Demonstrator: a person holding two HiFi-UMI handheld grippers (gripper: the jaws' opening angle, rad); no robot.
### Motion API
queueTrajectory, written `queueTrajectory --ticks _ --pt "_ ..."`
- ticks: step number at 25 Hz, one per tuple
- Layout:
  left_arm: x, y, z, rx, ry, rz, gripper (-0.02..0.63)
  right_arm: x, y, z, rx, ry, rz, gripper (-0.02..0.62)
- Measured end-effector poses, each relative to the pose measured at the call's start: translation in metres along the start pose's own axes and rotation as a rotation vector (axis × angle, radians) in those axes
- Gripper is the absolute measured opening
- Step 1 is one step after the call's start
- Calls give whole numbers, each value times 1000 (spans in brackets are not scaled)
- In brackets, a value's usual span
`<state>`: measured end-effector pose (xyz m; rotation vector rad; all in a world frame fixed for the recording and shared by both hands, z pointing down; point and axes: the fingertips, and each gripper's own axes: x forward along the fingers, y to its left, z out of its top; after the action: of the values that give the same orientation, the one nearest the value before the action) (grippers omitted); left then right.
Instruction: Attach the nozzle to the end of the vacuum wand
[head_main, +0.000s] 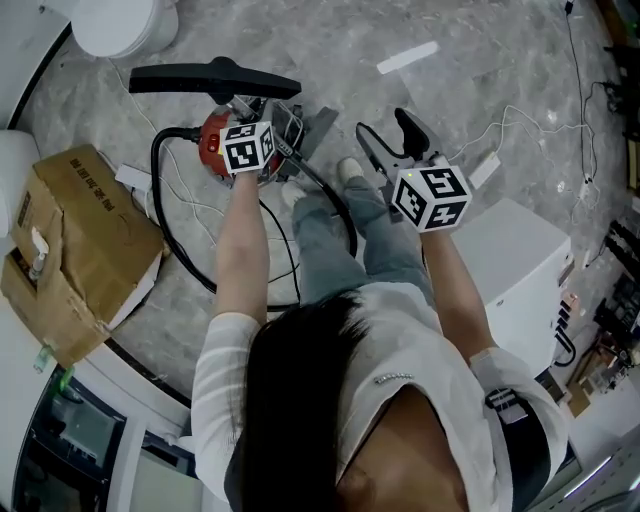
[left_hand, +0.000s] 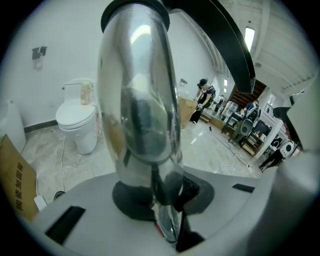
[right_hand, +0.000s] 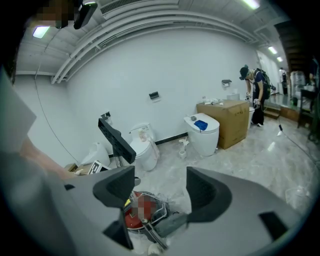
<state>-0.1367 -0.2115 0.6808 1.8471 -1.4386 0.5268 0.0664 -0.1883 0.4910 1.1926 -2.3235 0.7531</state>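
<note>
My left gripper (head_main: 258, 112) is shut on the chrome vacuum wand (left_hand: 137, 100), which fills the left gripper view between the pads. The wand's far end runs up into the black collar of the black nozzle (left_hand: 225, 42). From the head view the nozzle (head_main: 215, 78) is a long black bar lying across above the red vacuum body (head_main: 212, 140). In the right gripper view the nozzle (right_hand: 116, 136) stands tilted on its stem. My right gripper (head_main: 388, 135) hangs open to the right of the wand with nothing between its jaws; it (right_hand: 160, 187) looks down on the red vacuum body (right_hand: 136, 214).
A black hose (head_main: 175, 245) loops over the marble floor left of the person's legs (head_main: 340, 235). A cardboard box (head_main: 70, 250) sits at the left, a toilet (head_main: 125, 25) at the top left, a white cabinet (head_main: 520, 270) at the right. White cables (head_main: 530, 125) trail at the upper right.
</note>
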Motion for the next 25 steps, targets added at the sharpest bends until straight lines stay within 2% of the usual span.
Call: queueTrajectory --ticks 10,25 --pt "9 14 -5 -12 -3 -11 69 15 6 -12 -9 47 -8 333" --pt "13 17 -9 4 -9 -28 69 22 19 -10 -22 25 4 333"
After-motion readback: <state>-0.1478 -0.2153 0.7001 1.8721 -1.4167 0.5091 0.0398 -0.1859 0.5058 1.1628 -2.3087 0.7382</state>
